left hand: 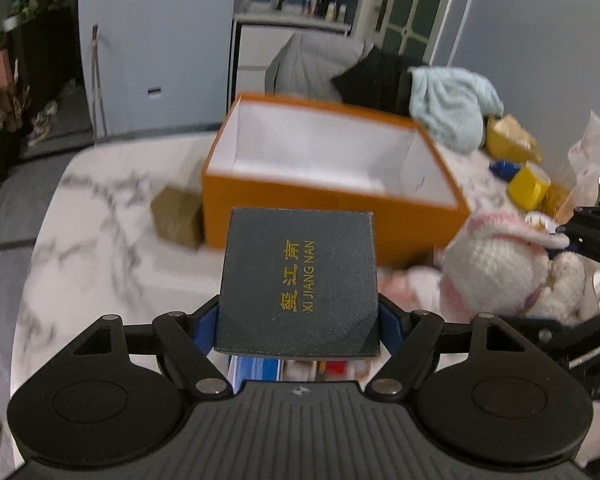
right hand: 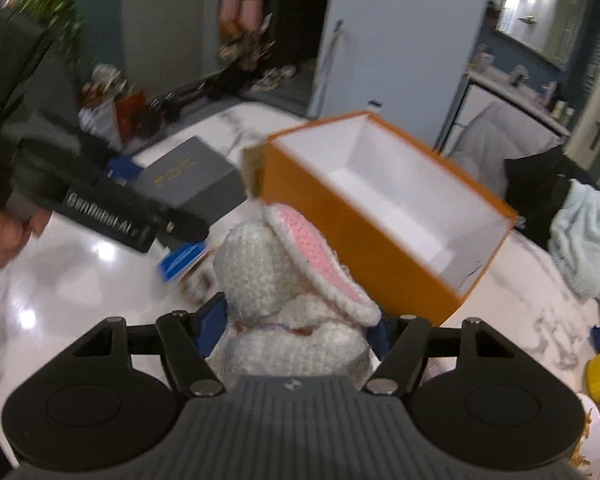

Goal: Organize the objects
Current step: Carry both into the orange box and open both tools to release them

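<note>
Above marble surface (left hand: 100,208) and orange box (left hand: 300,200), left tool (left hand: 298,320) grips dark gift box (left hand: 300,280), right tool (right hand: 296,320) grips crocheted bunny (right hand: 268,276).

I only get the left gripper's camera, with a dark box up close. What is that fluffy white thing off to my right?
Observer: A crocheted white rabbit toy with pink-lined ears, gripped by the right gripper.
Operator: Anything left in the orange box's near end? My dark box hides it.
Observer: The right camera shows the orange box floor bare and white throughout.
Operator: Who holds my gripper?
Observer: A person's hand grips its black handle at the far left.
</note>
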